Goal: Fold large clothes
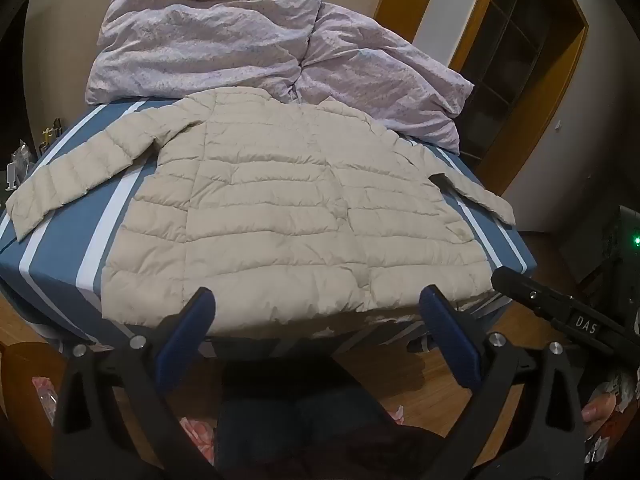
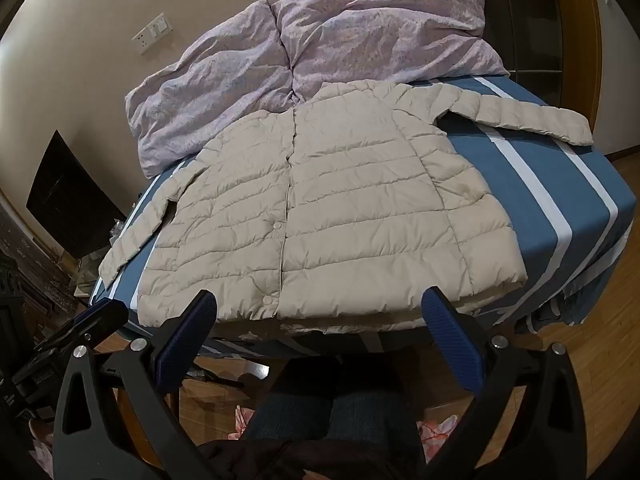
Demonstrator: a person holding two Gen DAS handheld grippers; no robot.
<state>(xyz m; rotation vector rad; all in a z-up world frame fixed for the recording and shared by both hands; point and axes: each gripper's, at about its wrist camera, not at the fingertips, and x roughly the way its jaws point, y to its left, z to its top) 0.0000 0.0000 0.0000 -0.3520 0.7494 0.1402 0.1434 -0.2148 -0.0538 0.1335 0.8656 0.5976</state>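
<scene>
A beige quilted puffer jacket (image 1: 280, 208) lies flat, front up, on a blue bed with white stripes (image 1: 60, 248), both sleeves spread out sideways. It also shows in the right wrist view (image 2: 328, 216), snapped shut down the middle. My left gripper (image 1: 316, 300) is open and empty, held above the floor just before the jacket's hem. My right gripper (image 2: 318, 300) is open and empty, also just short of the hem. The right gripper's finger shows at the right of the left wrist view (image 1: 560, 308); the left gripper's finger shows at the left of the right wrist view (image 2: 88, 320).
A crumpled lilac duvet (image 1: 248, 48) is piled at the head of the bed, touching the jacket's collar. A wooden door frame (image 1: 532, 92) stands to the right. A dark screen (image 2: 68, 196) leans on the wall at left. The person's knees (image 2: 332, 412) and wood floor are below.
</scene>
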